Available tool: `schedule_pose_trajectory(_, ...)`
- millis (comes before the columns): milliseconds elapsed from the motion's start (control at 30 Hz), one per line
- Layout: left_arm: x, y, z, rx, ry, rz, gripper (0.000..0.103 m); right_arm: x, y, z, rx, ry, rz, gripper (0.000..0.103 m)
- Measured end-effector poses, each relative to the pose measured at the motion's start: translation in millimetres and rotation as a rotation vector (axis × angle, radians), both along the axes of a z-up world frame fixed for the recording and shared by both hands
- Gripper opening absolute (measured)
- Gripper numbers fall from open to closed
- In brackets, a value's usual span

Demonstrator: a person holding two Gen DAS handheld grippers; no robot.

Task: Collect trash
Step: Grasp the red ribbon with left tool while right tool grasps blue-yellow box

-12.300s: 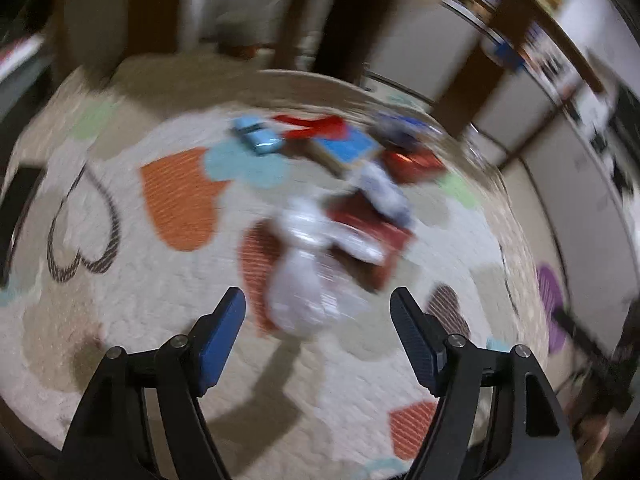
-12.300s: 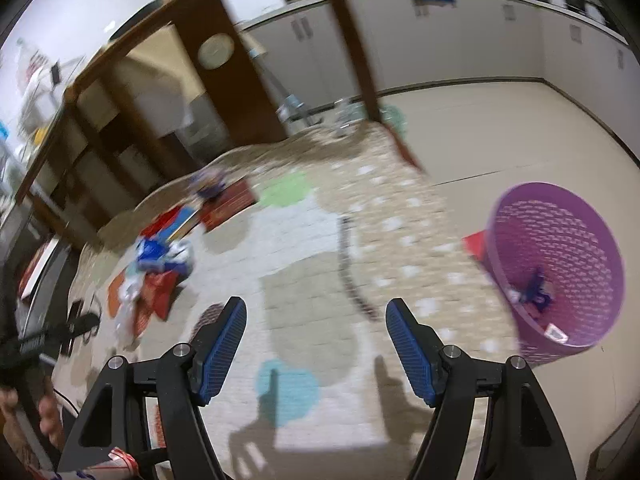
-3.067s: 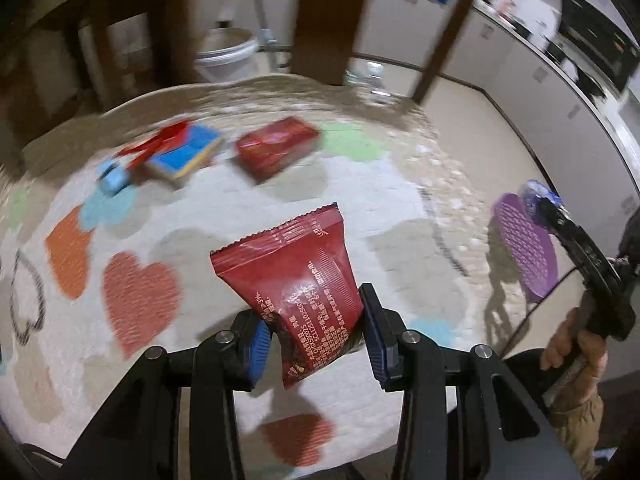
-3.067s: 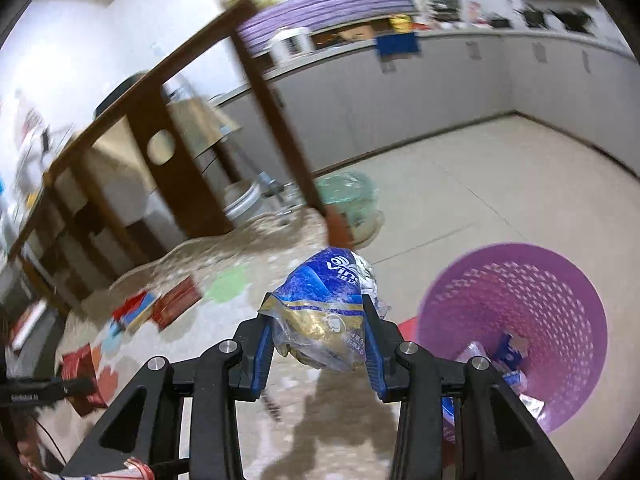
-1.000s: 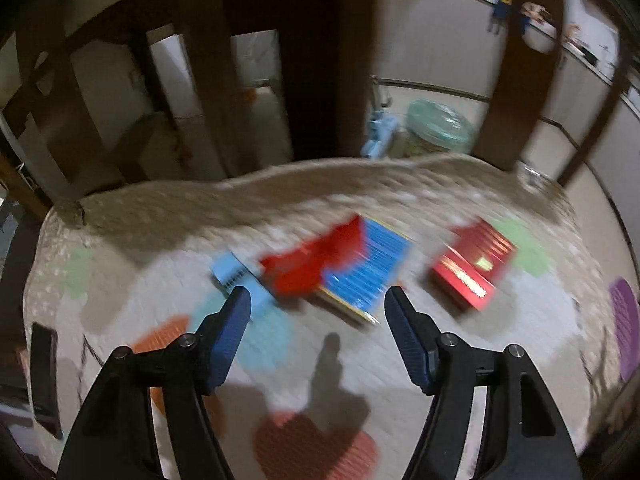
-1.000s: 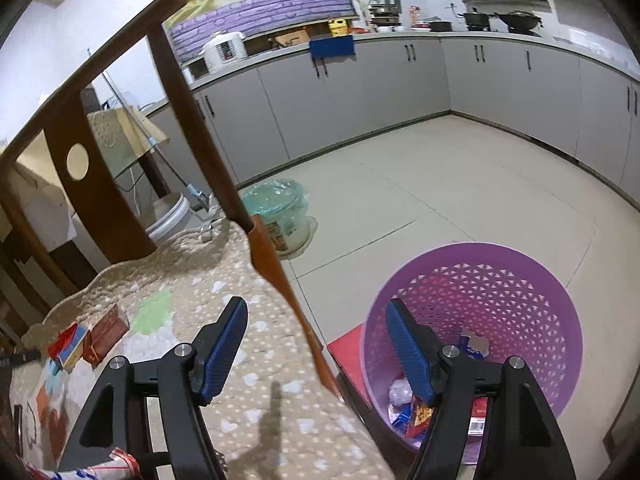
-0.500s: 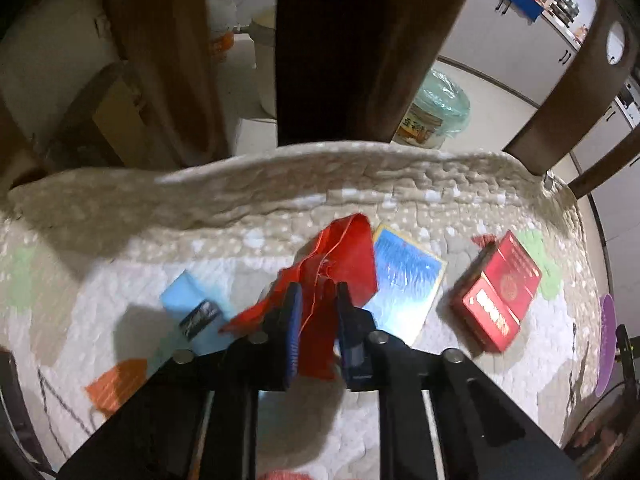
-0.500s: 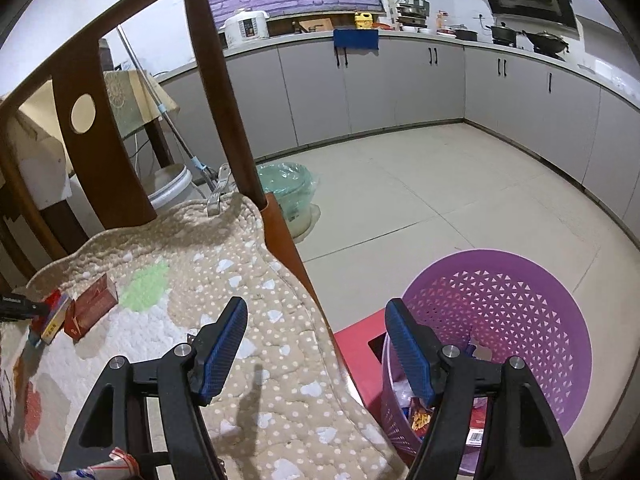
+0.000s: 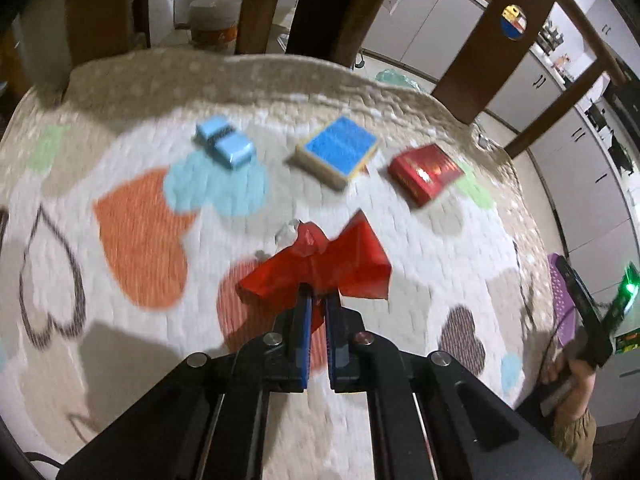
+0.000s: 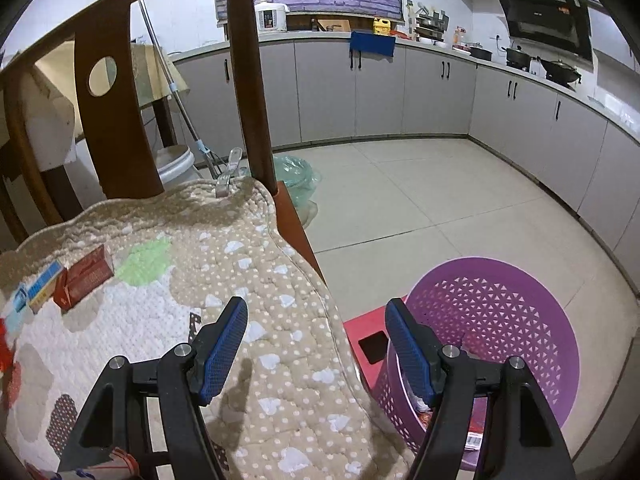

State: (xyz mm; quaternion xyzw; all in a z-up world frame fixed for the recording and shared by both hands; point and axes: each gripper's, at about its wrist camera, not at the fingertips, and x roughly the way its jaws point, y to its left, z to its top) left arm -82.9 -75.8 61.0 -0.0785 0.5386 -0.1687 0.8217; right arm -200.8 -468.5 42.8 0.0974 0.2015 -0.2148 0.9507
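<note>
Left tongs (image 9: 315, 300) pinch a red wrapper (image 9: 320, 268) above the counter (image 9: 120, 320); right tongs (image 10: 316, 344) gape empty; next, carry to the basket (image 10: 520, 320).

Both the left gripper (image 9: 316, 300) and the right gripper (image 10: 316, 344) have matte black angular frames, round silver screws at the joints and blue textured fingers (image 10: 224, 344). The person's hand (image 9: 570, 384) shows bare skin.
</note>
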Motion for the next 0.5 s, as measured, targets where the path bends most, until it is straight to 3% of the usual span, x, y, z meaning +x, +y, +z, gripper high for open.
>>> schedule_pose_trajectory(133,-13.8,3.3,-4.8,-0.052,0.018,0.005,0.006,0.8,14.6,0.6,0.016,0.027,0.055,0.076)
schedule_pose_trajectory(267,-25.1,15.2,-6.4,-0.076,0.031,-0.004,0.006,10.1,48.8,10.2,0.075,0.052,0.219,0.081)
schedule_pose_trajectory(500,-27.0,36.2,-11.7,-0.133,0.036,0.007,0.006,80.4,131.5,26.9,0.271,0.143,0.541,0.084)
